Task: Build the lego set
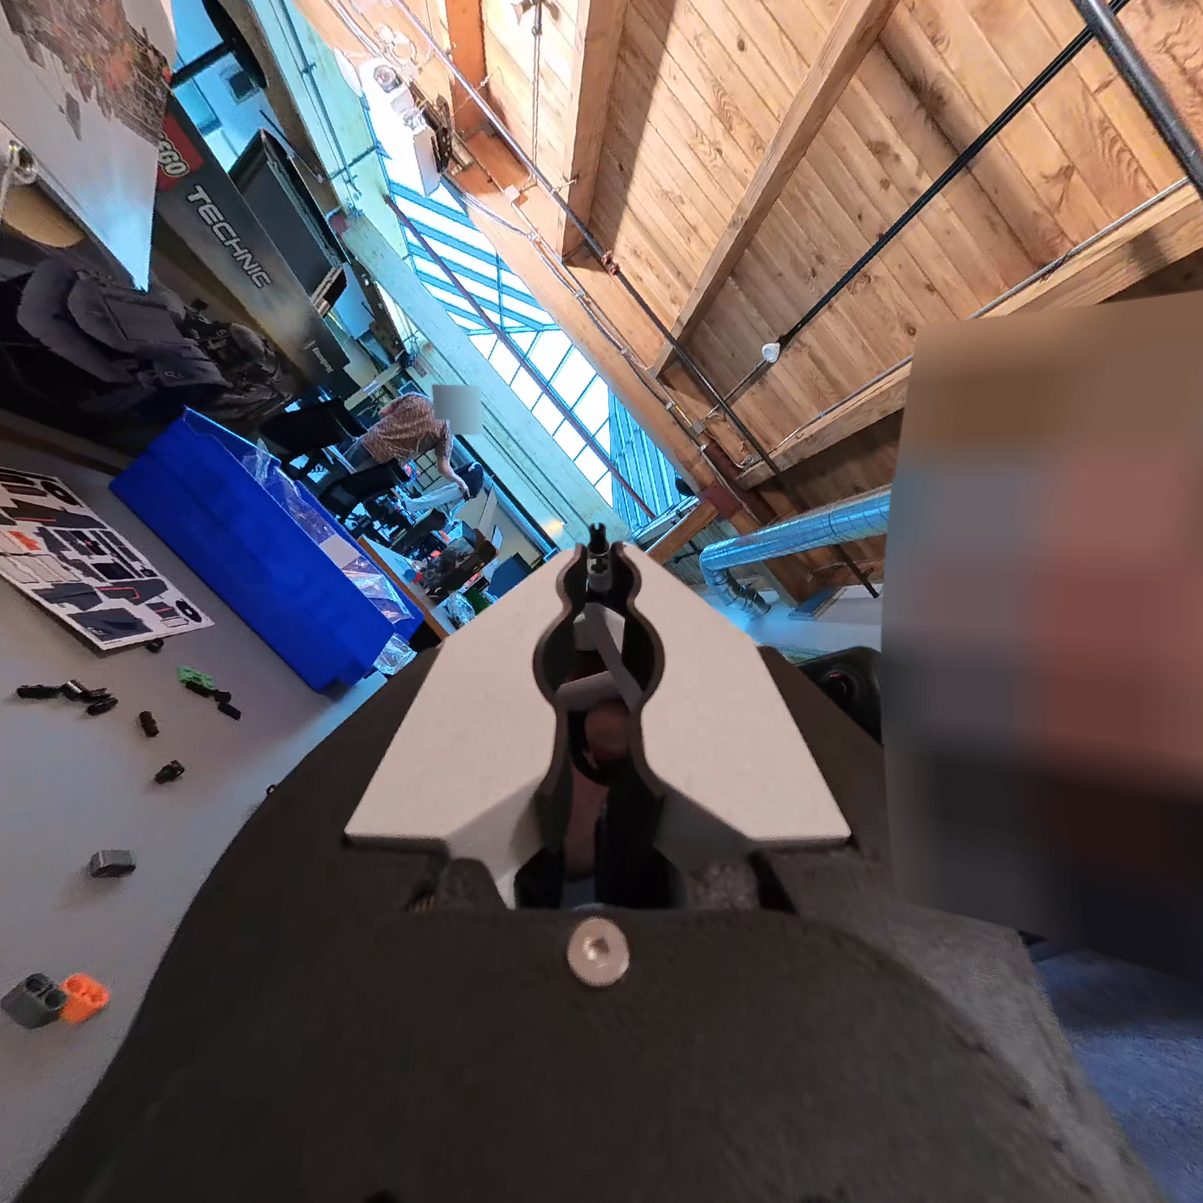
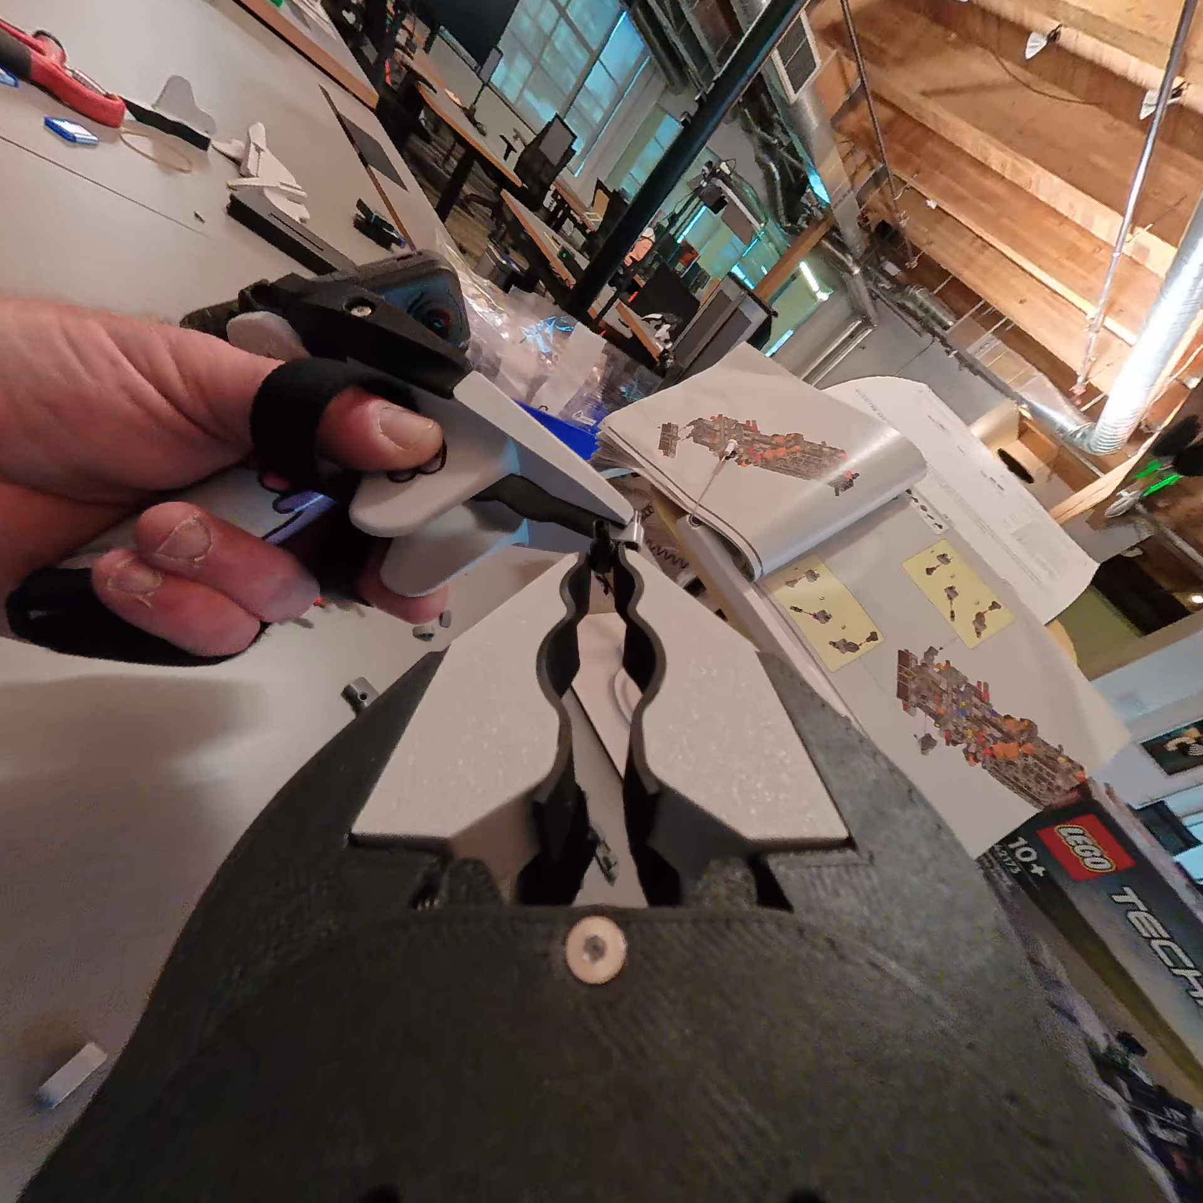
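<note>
My left gripper (image 1: 597, 561) is tilted up toward the ceiling and shut on a small grey piece with a black pin (image 1: 596, 540) sticking out of its tips. In the right wrist view a hand (image 2: 163, 456) holds the left gripper (image 2: 622, 519) level, with the small grey piece (image 2: 633, 535) at its tip. My right gripper (image 2: 602, 567) comes up from below, its tips pinched on a small black pin (image 2: 601, 545). The two gripper tips meet and the two pieces touch. How they are joined is too small to tell.
Loose dark pieces (image 1: 97, 700), a green piece (image 1: 195, 677), an orange piece (image 1: 84, 996) and a sticker sheet (image 1: 78, 560) lie on the grey table beside a blue bin (image 1: 260, 553). An open instruction booklet (image 2: 781, 469) and the set's box (image 2: 1106, 911) stand right. My two grippers' fingertips are within a few centimetres of each other.
</note>
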A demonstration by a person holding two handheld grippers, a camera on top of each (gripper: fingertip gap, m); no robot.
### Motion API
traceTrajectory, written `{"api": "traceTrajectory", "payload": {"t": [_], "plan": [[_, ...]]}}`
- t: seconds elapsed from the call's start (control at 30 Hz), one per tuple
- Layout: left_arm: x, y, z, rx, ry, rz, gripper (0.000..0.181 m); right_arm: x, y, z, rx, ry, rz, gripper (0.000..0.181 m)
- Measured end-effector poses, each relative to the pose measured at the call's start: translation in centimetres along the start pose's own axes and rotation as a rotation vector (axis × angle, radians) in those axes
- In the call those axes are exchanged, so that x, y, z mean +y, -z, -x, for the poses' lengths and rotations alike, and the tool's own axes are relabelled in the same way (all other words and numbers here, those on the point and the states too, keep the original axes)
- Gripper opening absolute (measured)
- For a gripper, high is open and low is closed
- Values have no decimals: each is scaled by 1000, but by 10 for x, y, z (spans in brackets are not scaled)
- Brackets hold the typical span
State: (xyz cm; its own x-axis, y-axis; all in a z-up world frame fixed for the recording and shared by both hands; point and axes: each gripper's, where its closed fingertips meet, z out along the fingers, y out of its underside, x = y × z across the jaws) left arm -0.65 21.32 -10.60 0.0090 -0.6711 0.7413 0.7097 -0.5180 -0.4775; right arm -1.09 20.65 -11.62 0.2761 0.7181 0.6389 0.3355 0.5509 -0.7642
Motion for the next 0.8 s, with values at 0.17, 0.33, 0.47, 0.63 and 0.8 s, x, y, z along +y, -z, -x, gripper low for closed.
{"api": "traceTrajectory", "payload": {"t": [0.17, 0.33, 0.47, 0.63, 0.8], "plan": [[-3, 3, 0, -49, -70, 9, 5, -1, -2, 0, -13, -6, 21, 3], [-5, 6, 2, -68, -74, 15, 4, 0, -4, 2, -42, -22, 22, 2], [-1, 7, 4, -80, -82, 38, 4, 4, -2, 4, -76, -52, 13, 2], [2, 7, 7, -82, -82, 57, 3, 7, 2, 5, -106, -94, 0, 2], [-18, 25, 9, -169, -184, 28, 4, 4, 14, 1, -161, -187, -59, 2]]}}
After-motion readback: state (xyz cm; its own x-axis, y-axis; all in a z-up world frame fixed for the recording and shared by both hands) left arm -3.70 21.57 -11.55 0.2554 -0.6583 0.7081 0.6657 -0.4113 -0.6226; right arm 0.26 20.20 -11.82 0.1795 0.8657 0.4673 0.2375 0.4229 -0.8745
